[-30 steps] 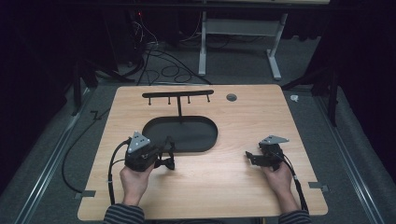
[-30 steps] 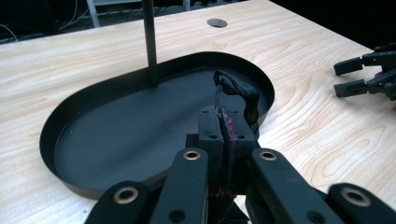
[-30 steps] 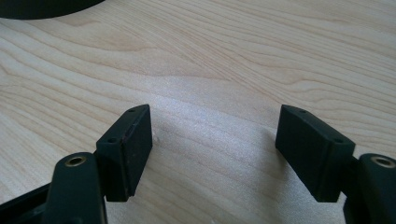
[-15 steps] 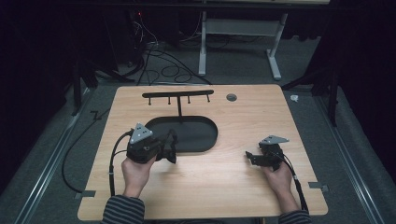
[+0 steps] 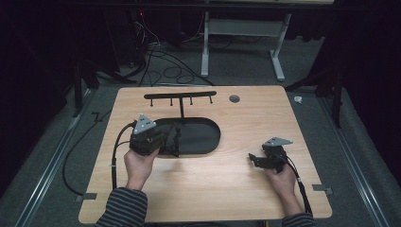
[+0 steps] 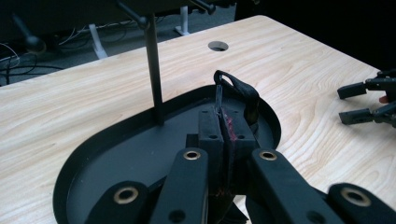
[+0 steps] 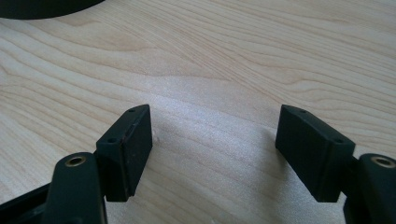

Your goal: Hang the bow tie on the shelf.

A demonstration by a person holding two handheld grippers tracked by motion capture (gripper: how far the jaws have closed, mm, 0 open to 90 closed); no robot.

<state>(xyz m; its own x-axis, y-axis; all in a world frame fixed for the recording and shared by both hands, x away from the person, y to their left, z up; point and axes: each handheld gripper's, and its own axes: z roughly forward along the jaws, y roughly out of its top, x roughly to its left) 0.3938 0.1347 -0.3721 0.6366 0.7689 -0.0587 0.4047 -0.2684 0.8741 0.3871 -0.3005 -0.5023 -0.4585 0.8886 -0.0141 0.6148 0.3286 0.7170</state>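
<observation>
My left gripper [image 5: 175, 138] hovers over the left end of a black oval base [image 5: 205, 137], held by a hand in a striped sleeve. In the left gripper view its jaws [image 6: 219, 123] stand shut on a thin black strap whose loop [image 6: 240, 88] sticks up above the pads. A slim post [image 6: 154, 70] rises from the base just beyond, carrying a crossbar with pegs [image 5: 179, 96]. My right gripper [image 5: 254, 160] rests low at the table's right side. Its jaws [image 7: 212, 140] are open over bare wood with nothing between them.
A round cable hole [image 5: 234, 99] sits in the light wooden tabletop [image 5: 265, 118] behind the base. The right gripper's open fingers [image 6: 364, 100] show at the far right of the left gripper view. Cables and table legs lie on the dark floor behind.
My left gripper has moved forward and slightly right, from the wood in front of the base to above its left end. The right gripper has stayed put.
</observation>
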